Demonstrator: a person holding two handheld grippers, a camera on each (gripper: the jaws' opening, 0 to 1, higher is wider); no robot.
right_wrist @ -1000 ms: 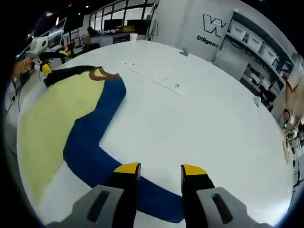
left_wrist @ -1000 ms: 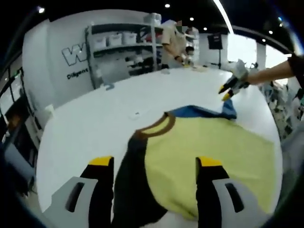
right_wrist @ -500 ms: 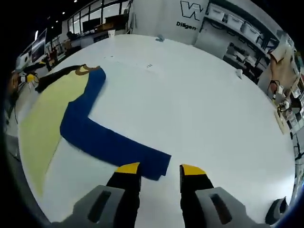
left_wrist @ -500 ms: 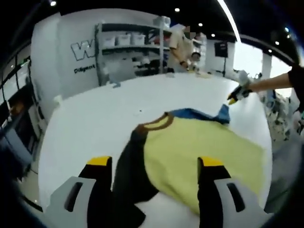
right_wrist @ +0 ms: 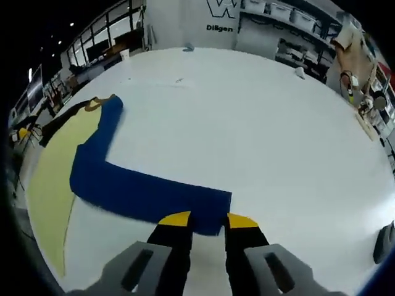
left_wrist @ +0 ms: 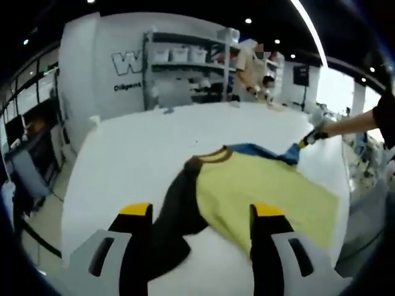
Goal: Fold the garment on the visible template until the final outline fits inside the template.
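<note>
A garment with a yellow body [left_wrist: 259, 188], a brown collar [left_wrist: 213, 158], a black sleeve [left_wrist: 176, 216] and a blue sleeve [right_wrist: 142, 192] lies flat on the white table [left_wrist: 136, 148]. My left gripper [left_wrist: 201, 211] is open, low over the table, and the black sleeve's cuff lies between its tips. My right gripper [right_wrist: 208, 220] is open with its jaws drawn close together, and the blue sleeve's cuff edge [right_wrist: 216, 206] sits between the yellow tips. In the left gripper view a person's arm holds the right gripper [left_wrist: 310, 134] at the blue sleeve's far end.
Shelves with white bins [left_wrist: 185, 68] and a lettered wall stand beyond the table. A person [left_wrist: 253, 68] works at the far edge. A small white object [right_wrist: 297, 72] and faint marks [right_wrist: 179, 80] lie on the table. A dark object [right_wrist: 384, 243] sits at the right edge.
The right gripper view has drawn back along the blue sleeve to its cuff, and its jaws have narrowed. The left gripper view has pulled back, so the black sleeve's end now shows.
</note>
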